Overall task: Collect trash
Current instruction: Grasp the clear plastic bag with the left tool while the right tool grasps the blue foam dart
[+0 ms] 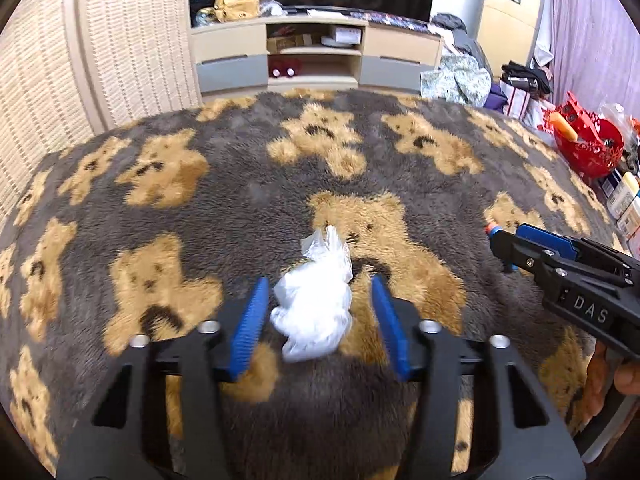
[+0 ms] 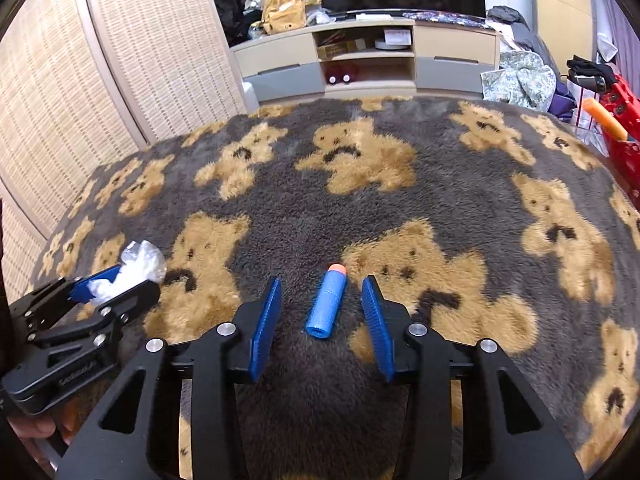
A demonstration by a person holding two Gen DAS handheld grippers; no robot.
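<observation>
Bedroom-ish space: grey fleece blanket [image 1: 248, 208] with tan bear print, TV cabinet [image 1: 316, 56] behind, wicker panel [image 1: 132, 40] on the left, red basket [image 1: 588, 144] of toys off the right edge.

Left gripper [image 1: 318, 316]: jaws part-open, straddling a crumpled clear plastic bag [image 1: 314, 308]. Bag lies dead centre between the blue pads, gap visible on both sides, so no pinch yet. Its long axis runs along the fingers, twisted tail pointing away.

Right gripper [image 2: 322, 308]: same story. Jaws part-open around a blue foam dart [image 2: 326, 304], orange tip pointing away, open end toward the tool. Pads clear of it on both sides. Dart axis roughly parallel to the fingers, tilted slightly right at the tip.

Each hand already owns its item; the two sit well apart. My read: next move is just closing, no repositioning needed. Bag will squash, dart may roll in the pile.
</observation>
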